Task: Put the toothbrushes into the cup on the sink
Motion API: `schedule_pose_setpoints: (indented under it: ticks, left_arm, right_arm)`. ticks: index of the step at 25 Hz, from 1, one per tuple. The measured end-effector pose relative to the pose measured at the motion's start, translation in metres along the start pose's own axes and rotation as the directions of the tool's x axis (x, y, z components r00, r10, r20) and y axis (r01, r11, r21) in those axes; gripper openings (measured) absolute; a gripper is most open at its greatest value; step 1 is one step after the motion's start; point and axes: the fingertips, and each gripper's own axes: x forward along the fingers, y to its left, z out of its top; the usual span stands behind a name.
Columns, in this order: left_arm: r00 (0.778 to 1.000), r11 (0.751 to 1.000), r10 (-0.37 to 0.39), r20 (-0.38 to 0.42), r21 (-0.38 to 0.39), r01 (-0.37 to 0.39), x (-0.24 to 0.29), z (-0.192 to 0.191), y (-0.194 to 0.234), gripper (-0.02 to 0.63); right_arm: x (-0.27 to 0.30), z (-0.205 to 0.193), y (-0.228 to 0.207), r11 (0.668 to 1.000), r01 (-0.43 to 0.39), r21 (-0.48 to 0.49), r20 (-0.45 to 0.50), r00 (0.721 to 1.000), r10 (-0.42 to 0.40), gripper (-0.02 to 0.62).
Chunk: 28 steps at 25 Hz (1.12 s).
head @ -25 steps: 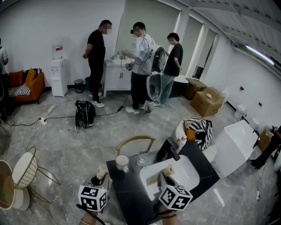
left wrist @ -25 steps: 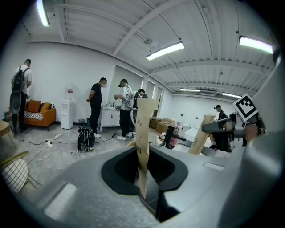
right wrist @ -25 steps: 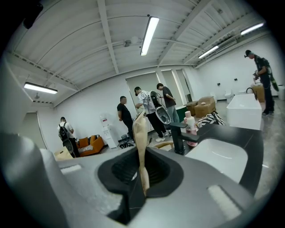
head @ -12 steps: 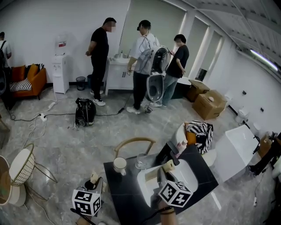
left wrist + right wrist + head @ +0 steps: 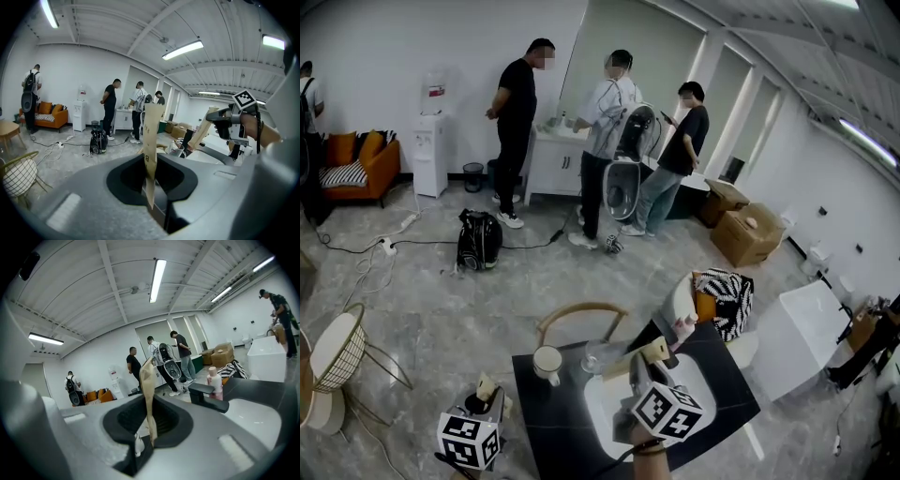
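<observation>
Both tools were closed narrow, each clamping the lower end of a toothbrush in a tan paper sleeve. The left tool (image 5: 157, 206) held the left toothbrush (image 5: 151, 136), and the right tool (image 5: 143, 444) held the right toothbrush (image 5: 147, 390). Each sleeve stood up and forward from its jaws. Neither toothbrush was in a cup yet.

Target. A white cup (image 5: 547, 361) stood on the dark tabletop (image 5: 546, 427), just left of the sink basin (image 5: 698, 394), with a clear glass (image 5: 592, 356) just beside it. Which of the two the task meant could not be told; the white cup appeared the likelier.

Probable faults:
1. Pivot or slip. Each sleeve was flat, thin and gripped at one end only. Contact with a rim would likely swing it in the jaws or pull it free.
2. Tip-over. Both vessels looked light. A long sleeve pushed sideways against a rim could topple one, and the glass could then roll into the basin.
3. Missed mouth. A release made off centre would drop the toothbrush onto the tabletop or into the basin.
4. Tool conflict. Two tools approaching one cup together could strike each other, so one at a time appeared safer.

Obstructions. The black faucet (image 5: 661, 323) and a pink bottle (image 5: 684, 328) stood at the far edge of the basin, near the tip of the right toothbrush. A wooden chair back (image 5: 581, 311) stood just beyond the tabletop. Three people (image 5: 609, 141) stood across the room, well apart from the work.
</observation>
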Motion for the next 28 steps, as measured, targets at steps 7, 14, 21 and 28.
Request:
schedule_pose_setpoints:
  ticks: [7, 14, 21, 28]
  left_arm:
    - [1.0, 1.0, 0.025, -0.015, -0.014, -0.025, 0.005, -0.007, 0.004, 0.044]
    - [0.998, 0.998, 0.061, -0.021, -0.016, -0.061, 0.007, -0.008, 0.013, 0.043]
    - [0.995, 0.995, 0.101, -0.021, -0.023, -0.101, 0.006, -0.007, 0.021, 0.044]
    - [0.992, 0.992, 0.12, -0.024, -0.038, -0.121, 0.011, -0.009, 0.027, 0.044]
  right_arm:
    - [0.02, 0.004, -0.006, 1.0, -0.009, 0.003, 0.005, 1.0, 0.009, 0.034]
    - [0.04, 0.003, -0.007, 1.0, -0.026, 0.007, 0.001, 1.0, 0.026, 0.034]
    - [0.055, 0.004, -0.016, 1.0, -0.026, 0.014, 0.005, 1.0, 0.026, 0.034]
    - [0.072, -0.001, -0.023, 1.0, -0.024, -0.013, -0.007, 1.0, 0.024, 0.034]
